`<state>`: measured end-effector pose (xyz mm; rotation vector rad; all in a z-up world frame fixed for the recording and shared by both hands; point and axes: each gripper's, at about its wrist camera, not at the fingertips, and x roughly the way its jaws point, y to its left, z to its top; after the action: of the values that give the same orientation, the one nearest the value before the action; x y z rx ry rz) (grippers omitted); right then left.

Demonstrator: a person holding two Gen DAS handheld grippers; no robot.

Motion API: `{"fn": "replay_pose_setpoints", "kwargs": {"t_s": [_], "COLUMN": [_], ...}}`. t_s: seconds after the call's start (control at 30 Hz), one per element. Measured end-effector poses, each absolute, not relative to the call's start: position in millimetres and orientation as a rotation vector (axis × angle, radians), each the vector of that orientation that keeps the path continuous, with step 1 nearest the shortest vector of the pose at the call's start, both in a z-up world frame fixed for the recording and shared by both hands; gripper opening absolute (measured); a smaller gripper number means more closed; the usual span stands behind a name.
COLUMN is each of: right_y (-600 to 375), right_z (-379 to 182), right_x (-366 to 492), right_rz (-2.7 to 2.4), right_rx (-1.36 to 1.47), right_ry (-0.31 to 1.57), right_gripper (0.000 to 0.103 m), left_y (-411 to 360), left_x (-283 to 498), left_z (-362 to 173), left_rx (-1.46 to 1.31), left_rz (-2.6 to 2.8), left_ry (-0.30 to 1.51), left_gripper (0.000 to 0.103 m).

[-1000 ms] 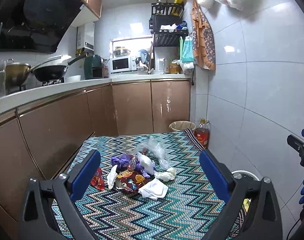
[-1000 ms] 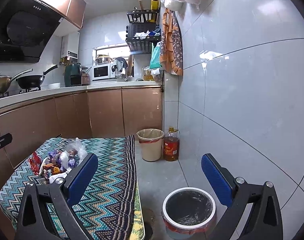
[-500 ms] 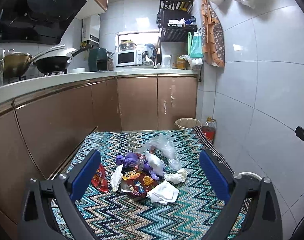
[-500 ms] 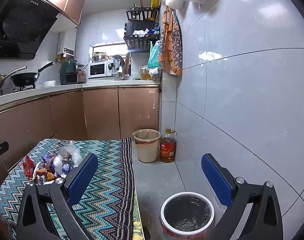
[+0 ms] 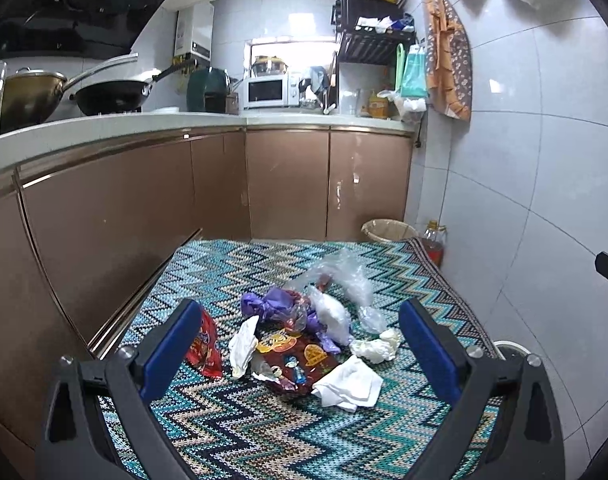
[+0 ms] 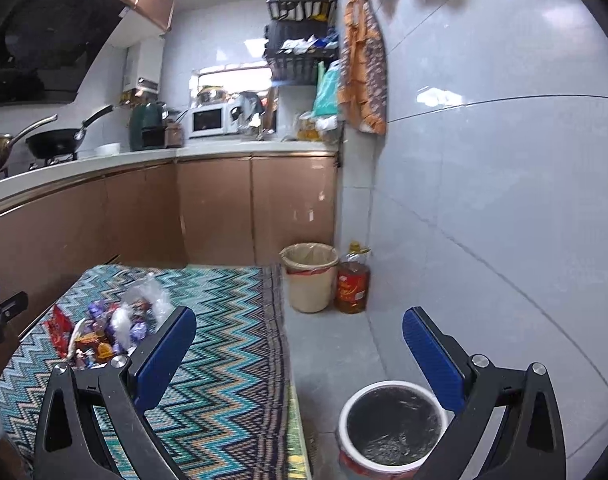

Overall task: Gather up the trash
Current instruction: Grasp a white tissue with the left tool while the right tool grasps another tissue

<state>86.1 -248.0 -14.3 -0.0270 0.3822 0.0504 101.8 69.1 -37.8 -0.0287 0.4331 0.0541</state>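
The trash pile sits near the middle of my zigzag-patterned cloth, which covers a low table. In it I can pick out a red snack packet at the left edge, a dark printed wrapper in the centre, purple wrappers behind that, clear crumpled plastic at the back, and white tissues at the front and right. All of it lies loose on the cloth, the pieces touching or overlapping.

Beyond the table I see brown cabinets under a pale counter, with a black pan and a microwave on top. Through the right camera, a white-rimmed bin with a dark liner stands on the grey floor just beside the table's right edge. Farther off, against the cabinets, are a beige bin and an amber bottle touching side by side, next to the tiled wall.

My left gripper hovers over the near part of the cloth, aimed at the pile, its blue fingers spread wide with nothing between them. My right gripper is off to the right, pointed over the table edge and floor, also spread wide and empty. I think it sits higher than the bin, though the fisheye makes height hard to judge.
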Motion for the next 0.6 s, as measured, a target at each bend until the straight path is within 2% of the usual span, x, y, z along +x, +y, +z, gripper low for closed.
{"fn": "replay_pose_setpoints", "kwargs": {"t_s": [0.27,0.5,0.57,0.6], "right_y": [-210.9,-175.2,-166.0,-161.2], "right_z": [-18.8,-46.0,-58.1,-65.9], "right_x": [122.1,162.7,174.7,183.0], "right_rz": [0.178,0.354,0.407,0.442], "right_rx": [-0.059,-0.052,-0.039,-0.027], "right_ry": [0.443,0.575,0.624,0.659], "right_gripper": [0.103,0.103,0.094,0.086], "left_y": [109.8,159.2,168.9,171.8], "left_x": [118.8,121.0,120.2,120.2], "left_z": [-54.0,-85.7,-99.2,-104.3], "left_rx": [-0.074,-0.099,-0.104,-0.115], "left_rz": [0.111,0.179,0.159,0.146], "left_ry": [0.493,0.578,0.62,0.639], "left_gripper": [0.099,0.099,0.099,0.098]}}
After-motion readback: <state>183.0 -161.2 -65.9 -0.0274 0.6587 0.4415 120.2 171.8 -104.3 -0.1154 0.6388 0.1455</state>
